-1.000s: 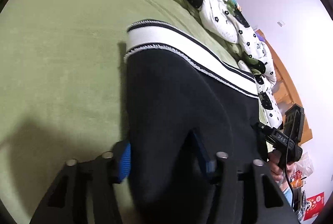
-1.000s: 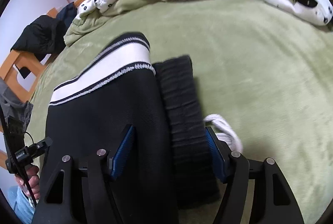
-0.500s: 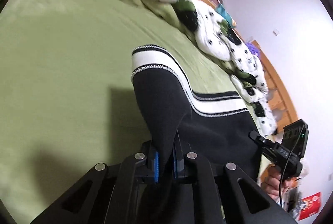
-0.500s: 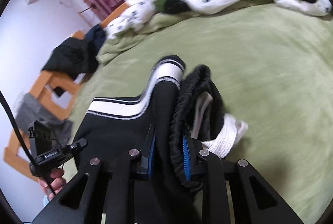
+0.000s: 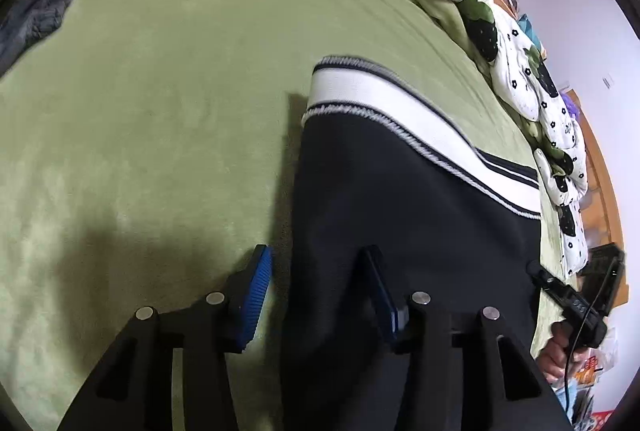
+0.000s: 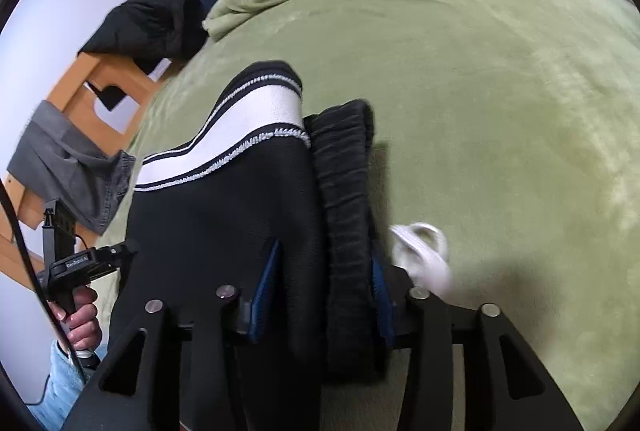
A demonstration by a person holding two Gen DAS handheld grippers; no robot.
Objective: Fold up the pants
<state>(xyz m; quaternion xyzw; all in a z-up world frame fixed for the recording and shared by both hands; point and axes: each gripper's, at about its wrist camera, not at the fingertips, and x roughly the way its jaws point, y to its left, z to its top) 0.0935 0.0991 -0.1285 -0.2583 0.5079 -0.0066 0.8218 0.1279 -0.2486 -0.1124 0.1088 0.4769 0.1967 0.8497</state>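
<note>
White label on the black body of the left gripper, seen from the right wrist: reads roughly "GenRobot.AI", though the small print leaves the spelling uncertain. Left wrist view: pale marks on the body of the right gripper, too small to read; grey lettering on the white flower-print quilt, blurred and not legible. Orange and red packets at the lower right edge carry print that cannot be read.
</note>
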